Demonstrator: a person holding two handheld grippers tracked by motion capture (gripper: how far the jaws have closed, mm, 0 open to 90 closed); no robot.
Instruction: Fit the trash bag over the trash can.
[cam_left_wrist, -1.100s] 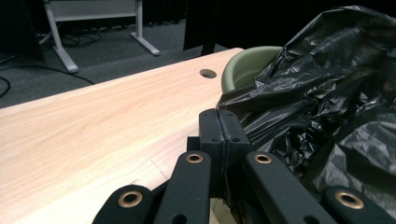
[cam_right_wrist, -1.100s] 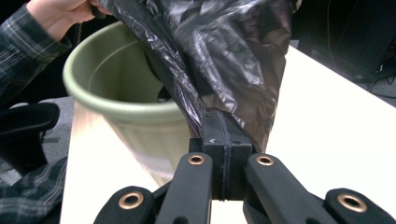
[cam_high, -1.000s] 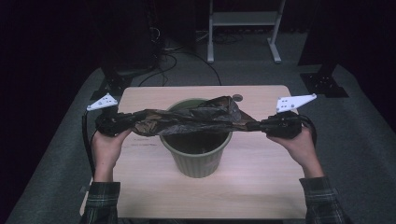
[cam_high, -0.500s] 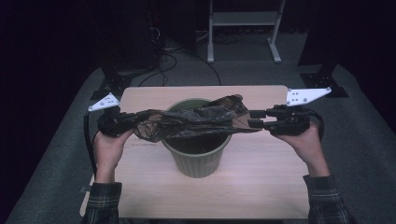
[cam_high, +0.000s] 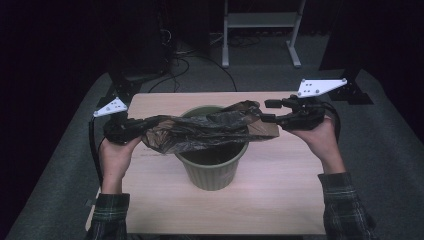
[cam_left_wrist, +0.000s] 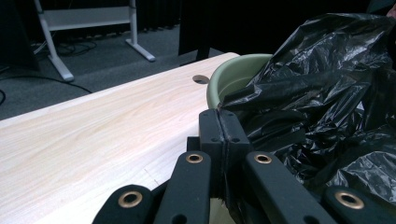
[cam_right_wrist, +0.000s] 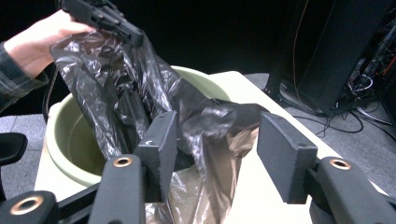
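A crumpled black plastic bag (cam_high: 200, 130) stretches across the mouth of a green bin (cam_high: 212, 167) on the wooden table (cam_high: 280, 190). My left gripper (cam_high: 141, 125) is shut on the bag's left end; in the left gripper view the jaws (cam_left_wrist: 219, 126) pinch a fold of the bag (cam_left_wrist: 327, 84) beside the bin's rim (cam_left_wrist: 233, 77). My right gripper (cam_high: 266, 111) hovers at the bag's right end, and its jaws have just been opening. In the right gripper view the bag (cam_right_wrist: 126, 79) lies loose between the parted pads (cam_right_wrist: 285, 158) without being pressed.
A white metal stand (cam_high: 260, 20) and floor cables (cam_high: 175, 55) lie beyond the table's far edge. Dark equipment (cam_right_wrist: 327, 56) stands off the table's side. A small round hole (cam_left_wrist: 201, 79) marks the tabletop near the bin.
The right gripper has risen and its jaws have parted, releasing the bag's right end, which now sags toward the bin's rim. The left gripper has stayed put, still clamped.
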